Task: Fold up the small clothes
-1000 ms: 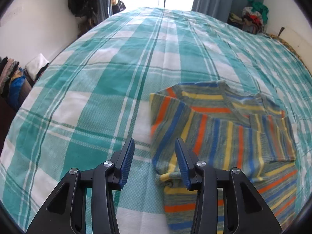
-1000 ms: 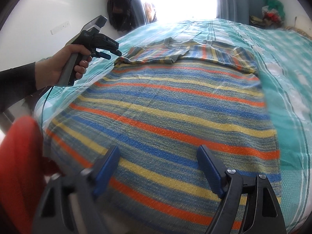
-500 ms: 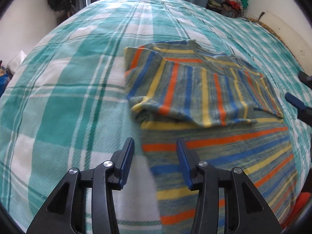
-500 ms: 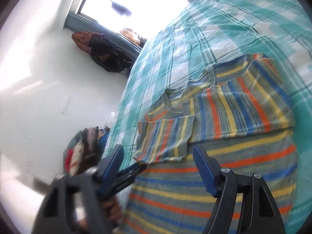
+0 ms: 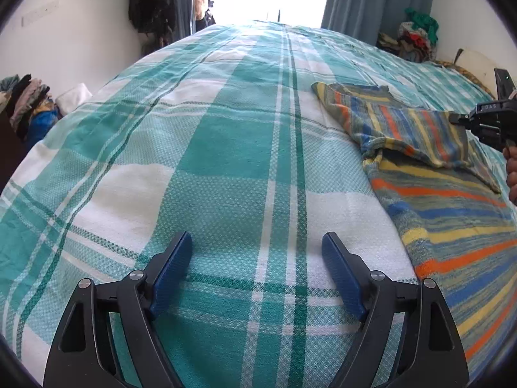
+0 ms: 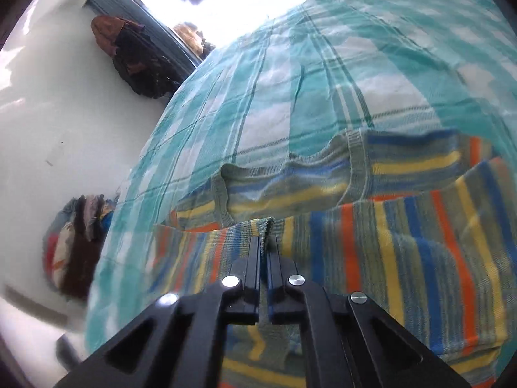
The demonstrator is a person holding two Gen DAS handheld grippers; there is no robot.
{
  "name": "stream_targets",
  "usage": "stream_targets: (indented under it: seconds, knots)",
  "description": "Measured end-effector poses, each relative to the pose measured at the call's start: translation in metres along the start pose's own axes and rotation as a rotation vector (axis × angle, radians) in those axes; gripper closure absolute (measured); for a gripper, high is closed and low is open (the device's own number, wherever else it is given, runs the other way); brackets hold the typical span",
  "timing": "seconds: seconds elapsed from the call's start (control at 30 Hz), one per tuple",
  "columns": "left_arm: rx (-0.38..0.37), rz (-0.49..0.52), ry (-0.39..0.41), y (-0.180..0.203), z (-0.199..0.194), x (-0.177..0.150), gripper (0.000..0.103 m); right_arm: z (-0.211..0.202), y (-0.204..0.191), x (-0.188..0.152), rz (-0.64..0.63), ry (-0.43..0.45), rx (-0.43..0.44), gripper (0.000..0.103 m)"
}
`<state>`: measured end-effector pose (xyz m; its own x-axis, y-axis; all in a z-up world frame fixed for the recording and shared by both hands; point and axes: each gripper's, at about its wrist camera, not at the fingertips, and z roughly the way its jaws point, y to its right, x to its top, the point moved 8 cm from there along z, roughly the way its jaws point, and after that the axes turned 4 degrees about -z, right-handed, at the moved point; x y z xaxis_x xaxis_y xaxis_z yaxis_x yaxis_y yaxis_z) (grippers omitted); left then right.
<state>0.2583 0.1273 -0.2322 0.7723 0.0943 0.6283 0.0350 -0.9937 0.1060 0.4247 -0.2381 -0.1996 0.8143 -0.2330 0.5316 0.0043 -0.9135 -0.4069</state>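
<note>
The striped sweater (image 5: 446,200) lies flat on the bed (image 5: 226,148) at the right of the left wrist frame, one sleeve folded across its chest. The left tongs (image 5: 257,271) hang spread wide over bare plaid at lower centre, holding nothing. In the right wrist frame, the right tongs (image 6: 265,249) are pinched closed on a sleeve edge of the sweater at lower centre.

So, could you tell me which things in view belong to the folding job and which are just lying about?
Part of the job:
striped sweater
right gripper, shut on the sweater's folded sleeve
left gripper, open over the bedspread
plaid bedspread, the work surface

Just lying about:
clothes pile by the wall
clothes heap in the corner
hanging clothes
</note>
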Motion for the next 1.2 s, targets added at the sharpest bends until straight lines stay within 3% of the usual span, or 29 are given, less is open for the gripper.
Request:
stream_targets:
  seconds: [0.07, 0.1, 0.2, 0.27, 0.3, 0.37, 0.4, 0.43, 0.57, 0.63, 0.7, 0.87, 1.0, 1.13, 1.2]
  knots:
    - [-0.006, -0.004, -0.002, -0.001, 0.001, -0.001, 0.018, 0.018, 0.009, -0.014, -0.008, -0.087, -0.054, 0.095]
    - [-0.013, -0.009, -0.003, -0.002, 0.001, -0.001, 0.017, 0.020, 0.013, -0.020, -0.012, -0.104, -0.090, 0.084]
    - [-0.028, -0.019, -0.001, -0.003, 0.002, -0.001, 0.016, -0.006, 0.005, -0.031, -0.066, -0.020, -0.091, 0.080]
    - [-0.027, -0.014, 0.003, -0.002, 0.004, -0.002, 0.014, -0.025, -0.015, -0.043, -0.138, 0.018, -0.019, 0.077]
    - [-0.026, -0.011, 0.004, -0.001, 0.004, -0.002, 0.013, -0.028, -0.024, -0.052, -0.173, 0.009, 0.015, 0.064]
    - [-0.030, -0.012, 0.003, -0.001, 0.006, -0.003, 0.012, -0.013, -0.027, -0.081, -0.226, -0.102, 0.002, 0.041]
    - [-0.034, -0.016, 0.002, -0.001, 0.006, -0.003, 0.012, -0.005, -0.023, -0.096, -0.247, -0.155, -0.025, 0.041]
    - [-0.038, -0.020, 0.001, -0.001, 0.006, -0.003, 0.012, -0.009, -0.020, -0.104, -0.274, -0.150, -0.045, 0.041]
    - [-0.038, -0.022, 0.001, -0.001, 0.006, -0.004, 0.011, -0.078, -0.014, -0.116, -0.297, 0.004, -0.037, 0.043]
    - [-0.035, -0.021, -0.001, -0.001, 0.007, -0.004, 0.011, -0.118, 0.001, -0.127, -0.305, 0.089, -0.082, 0.034]
    - [-0.030, -0.018, -0.004, -0.001, 0.008, -0.004, 0.010, -0.151, 0.028, -0.139, -0.316, 0.157, -0.195, 0.017]
    - [0.006, -0.002, -0.010, 0.000, 0.011, -0.004, 0.008, -0.188, 0.121, -0.171, -0.217, 0.170, -0.435, 0.017]
    - [0.031, 0.007, -0.017, -0.001, 0.012, -0.004, 0.005, -0.201, 0.156, -0.176, -0.086, 0.189, -0.450, 0.017]
    - [0.036, 0.002, -0.023, -0.003, 0.014, -0.005, 0.003, -0.199, 0.175, -0.173, -0.105, 0.189, -0.548, 0.017]
    - [0.036, -0.004, -0.026, -0.004, 0.015, -0.005, 0.002, -0.185, 0.187, -0.180, -0.073, 0.143, -0.534, 0.016]
